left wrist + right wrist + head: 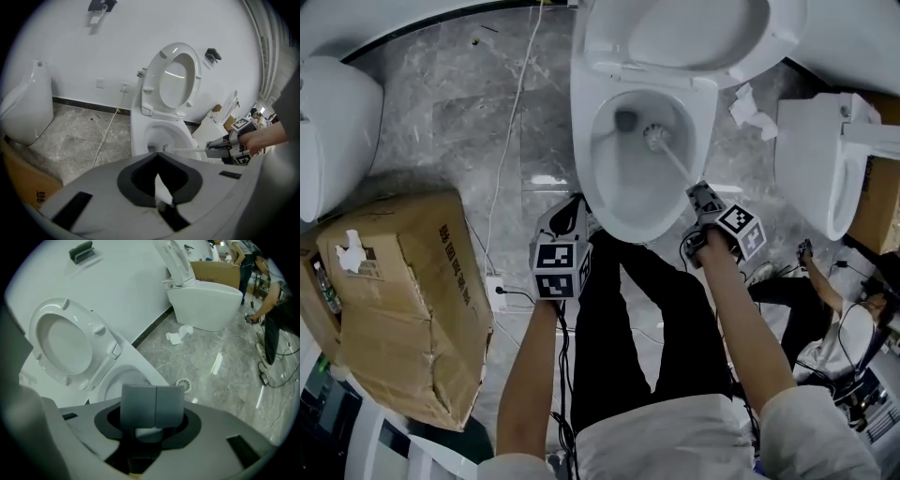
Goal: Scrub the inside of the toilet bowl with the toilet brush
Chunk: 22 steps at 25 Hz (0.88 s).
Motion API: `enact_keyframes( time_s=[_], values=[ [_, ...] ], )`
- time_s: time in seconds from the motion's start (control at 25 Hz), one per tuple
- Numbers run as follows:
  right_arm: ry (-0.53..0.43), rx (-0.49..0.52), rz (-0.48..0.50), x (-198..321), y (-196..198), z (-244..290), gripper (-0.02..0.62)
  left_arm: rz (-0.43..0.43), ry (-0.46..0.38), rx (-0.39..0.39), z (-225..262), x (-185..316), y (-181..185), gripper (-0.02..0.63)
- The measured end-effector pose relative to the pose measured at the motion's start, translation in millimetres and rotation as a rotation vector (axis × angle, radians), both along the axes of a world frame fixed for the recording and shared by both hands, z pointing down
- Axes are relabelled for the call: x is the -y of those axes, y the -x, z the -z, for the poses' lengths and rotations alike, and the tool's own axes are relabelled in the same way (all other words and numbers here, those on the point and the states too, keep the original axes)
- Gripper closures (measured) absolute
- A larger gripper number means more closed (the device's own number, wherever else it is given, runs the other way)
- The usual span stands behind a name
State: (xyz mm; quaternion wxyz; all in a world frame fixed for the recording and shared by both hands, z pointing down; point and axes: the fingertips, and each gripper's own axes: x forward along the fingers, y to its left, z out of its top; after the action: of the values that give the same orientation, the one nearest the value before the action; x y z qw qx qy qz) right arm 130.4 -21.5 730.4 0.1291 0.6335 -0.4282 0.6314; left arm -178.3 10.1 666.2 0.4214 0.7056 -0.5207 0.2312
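The white toilet bowl (586,141) stands at the top middle of the head view with its seat (694,37) raised. The toilet brush head (654,137) is inside the bowl near the drain hole, and its white handle slants down to my right gripper (698,195), which is shut on it at the bowl's front right rim. In the left gripper view the brush (165,148) reaches into the bowl (140,140) from the right. My left gripper (574,208) hangs by the bowl's front left, jaws together and holding nothing. In the right gripper view the right gripper (154,404) hides the brush.
A torn cardboard box (403,300) sits on the floor at left, beyond it a white fixture (333,131). A second toilet (825,169) and crumpled tissue (750,108) lie at right. A cable (511,122) runs to a socket (499,292). A person (811,281) crouches at far right.
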Motion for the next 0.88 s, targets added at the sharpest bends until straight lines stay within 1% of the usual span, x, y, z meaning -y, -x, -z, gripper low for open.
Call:
enact_keyframes(
  time_s=[0.12, 0.2, 0.36, 0.48, 0.56, 0.64, 0.8, 0.88],
  values=[
    [0.037, -0.006, 0.071, -4.8, 16.2, -5.8, 0.414, 0.018, 0.005, -0.010, -5.6, -4.9, 3.2, 0.581],
    [0.064, -0.006, 0.098, -10.2, 28.3, -10.1, 0.414, 0.025, 0.016, -0.008, -11.1, -9.4, 5.4, 0.581],
    [0.096, -0.010, 0.125, -23.3, 46.3, -17.0, 0.414, 0.037, 0.031, -0.014, -16.3, -17.3, 8.1, 0.581],
    [0.111, -0.001, 0.132, -32.4, 58.9, -21.5, 0.414, 0.031, 0.019, -0.010, -12.1, -16.3, 12.5, 0.581],
    [0.119, -0.005, 0.156, -35.6, 66.4, -24.0, 0.414, 0.030, 0.018, -0.005, -10.2, -14.8, 18.4, 0.581],
    [0.126, -0.012, 0.194, -35.9, 73.4, -26.8, 0.414, 0.036, 0.025, 0.000, -11.6, -13.4, 25.6, 0.581],
    [0.137, -0.033, 0.314, -31.1, 90.4, -36.7, 0.416, 0.048, 0.034, 0.004, -19.9, -6.3, 38.8, 0.581],
    [0.136, -0.043, 0.358, -28.4, 97.0, -41.8, 0.416, 0.043, 0.040, 0.010, -25.6, -2.6, 42.4, 0.581]
  ],
)
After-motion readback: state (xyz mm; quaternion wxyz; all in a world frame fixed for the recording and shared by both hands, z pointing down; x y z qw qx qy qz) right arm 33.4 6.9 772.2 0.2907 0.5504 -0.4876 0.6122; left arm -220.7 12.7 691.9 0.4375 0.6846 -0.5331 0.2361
